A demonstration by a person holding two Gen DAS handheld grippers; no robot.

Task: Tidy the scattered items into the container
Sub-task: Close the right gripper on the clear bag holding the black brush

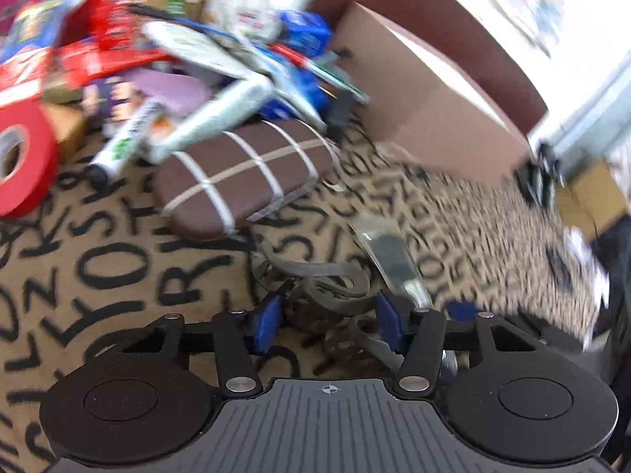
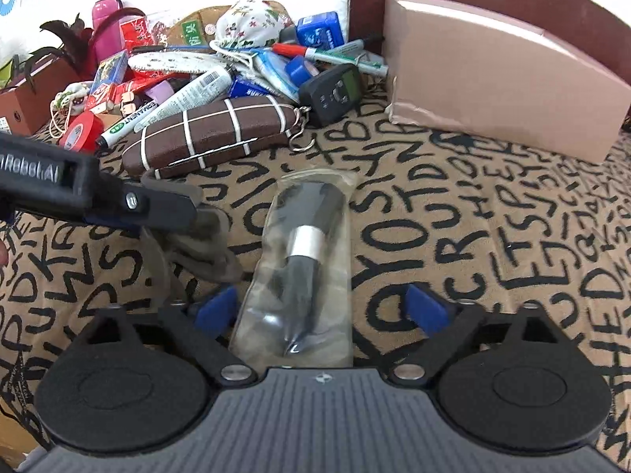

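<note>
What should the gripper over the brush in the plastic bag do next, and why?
Probably close the right gripper on the bagged brush. Its jaws stand open on either side of the bag without pressing it, and the bag lies loose on the lettered cloth, away from the cardboard box.

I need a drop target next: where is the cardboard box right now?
In the right wrist view the cardboard box sits at the upper right on the letter-print cloth, right of the clutter pile, nearest the black handheld meter and green marker.

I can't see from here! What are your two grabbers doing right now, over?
Left gripper open around grey straps. Right gripper open, astride bagged brush. Cardboard box beyond; nothing blocking.
</note>
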